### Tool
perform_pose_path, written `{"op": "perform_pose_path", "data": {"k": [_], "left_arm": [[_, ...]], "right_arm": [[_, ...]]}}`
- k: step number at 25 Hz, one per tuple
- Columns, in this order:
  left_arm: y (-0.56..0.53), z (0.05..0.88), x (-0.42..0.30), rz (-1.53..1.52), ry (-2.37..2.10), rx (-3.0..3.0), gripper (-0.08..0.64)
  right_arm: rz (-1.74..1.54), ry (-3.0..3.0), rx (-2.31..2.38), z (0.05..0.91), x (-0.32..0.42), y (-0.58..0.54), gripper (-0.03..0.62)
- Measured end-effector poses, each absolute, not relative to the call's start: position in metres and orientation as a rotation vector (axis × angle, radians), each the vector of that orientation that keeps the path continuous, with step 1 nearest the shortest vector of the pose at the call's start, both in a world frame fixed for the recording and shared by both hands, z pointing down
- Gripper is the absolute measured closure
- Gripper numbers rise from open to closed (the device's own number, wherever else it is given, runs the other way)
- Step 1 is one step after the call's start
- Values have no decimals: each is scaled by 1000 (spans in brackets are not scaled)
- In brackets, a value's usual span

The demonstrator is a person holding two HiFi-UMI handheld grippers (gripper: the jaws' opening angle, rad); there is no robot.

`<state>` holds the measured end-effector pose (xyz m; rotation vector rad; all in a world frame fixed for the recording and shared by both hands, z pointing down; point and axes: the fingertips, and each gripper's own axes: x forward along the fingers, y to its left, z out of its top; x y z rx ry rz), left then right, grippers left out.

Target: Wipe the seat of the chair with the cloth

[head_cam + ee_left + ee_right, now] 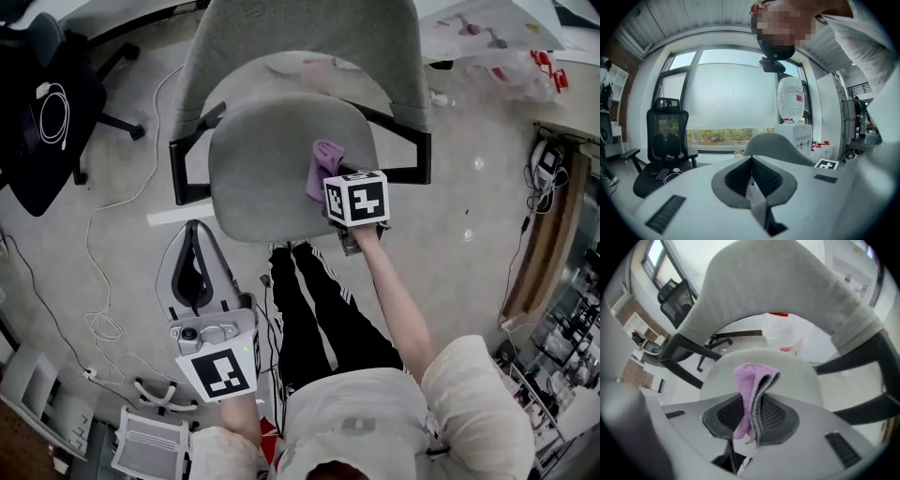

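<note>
A grey office chair stands in front of me, its seat facing up and its backrest beyond. A folded purple cloth hangs over the right side of the seat, and my right gripper is shut on it. In the right gripper view the cloth sticks up between the jaws, with the grey seat just behind it. My left gripper hangs low at the left, away from the chair, pointing up. Its jaws stand closed with nothing between them.
A black chair with a white cable on it stands at the far left. Cables trail over the floor at the left. The grey chair's black armrests flank the seat. A table with papers is at the top right. My legs stand below the seat.
</note>
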<state>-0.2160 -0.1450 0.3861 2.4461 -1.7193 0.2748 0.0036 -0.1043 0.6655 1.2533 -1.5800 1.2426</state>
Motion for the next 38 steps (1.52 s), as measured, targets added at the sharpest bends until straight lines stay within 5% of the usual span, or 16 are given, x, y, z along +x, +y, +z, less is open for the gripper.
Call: {"op": "perform_pose_path", "data": {"k": [8, 16, 24, 38], "left_arm": [[-123, 404, -258, 341, -1804, 2344, 548], [-97, 434, -304, 438, -1870, 2245, 548], [-109, 415, -286, 376, -1836, 2307, 548], [-133, 420, -214, 427, -1605, 2477, 548]], "right_arm": [[1447, -1748, 805, 700, -197, -47, 502], [1419, -1743, 735, 744, -252, -38, 502], [1351, -1719, 794, 735, -197, -34, 502], [1267, -1431, 1105, 735, 47, 2, 502]]}}
